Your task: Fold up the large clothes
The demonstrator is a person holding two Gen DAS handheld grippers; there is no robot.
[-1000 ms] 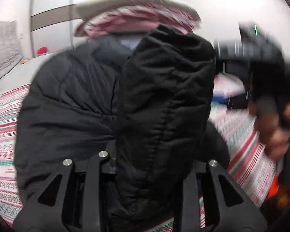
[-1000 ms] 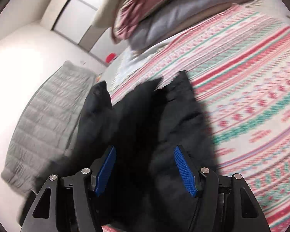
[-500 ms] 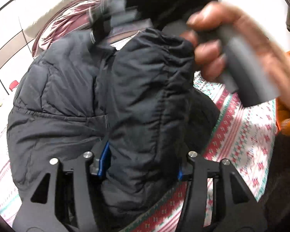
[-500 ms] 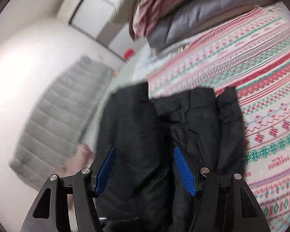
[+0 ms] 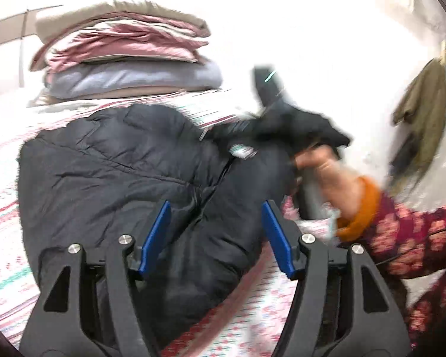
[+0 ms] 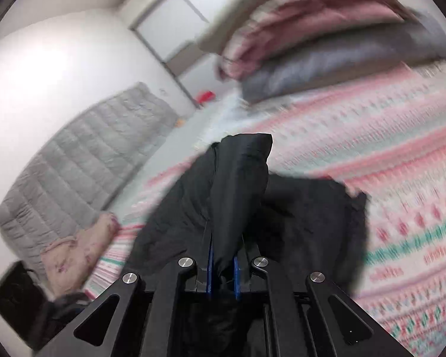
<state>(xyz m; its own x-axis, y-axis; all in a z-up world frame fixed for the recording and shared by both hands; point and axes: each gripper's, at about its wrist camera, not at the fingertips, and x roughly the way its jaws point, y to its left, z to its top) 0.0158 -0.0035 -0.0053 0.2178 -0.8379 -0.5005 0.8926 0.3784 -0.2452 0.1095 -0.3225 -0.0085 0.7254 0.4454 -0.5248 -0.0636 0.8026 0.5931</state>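
Observation:
A black puffer jacket (image 5: 119,172) lies on the patterned bedspread (image 5: 3,232). My left gripper (image 5: 215,232) is open just above the jacket's near part, blue pads apart, nothing between them. In the left wrist view the other gripper (image 5: 270,95), held by a hand, lifts a dark fold of the jacket at the right; it is blurred. In the right wrist view my right gripper (image 6: 223,264) is shut on a fold of the black jacket (image 6: 240,184), which stands up between the pads; the rest of the jacket hangs below.
A stack of folded pink, beige and grey bedding (image 5: 128,56) sits at the far end of the bed. A grey quilted mat (image 6: 74,172) leans against the left wall. An olive garment (image 5: 425,113) hangs on the right wall.
My left gripper has let go of the jacket sleeve and opened. My right gripper has closed on a fold of the jacket and lifted it.

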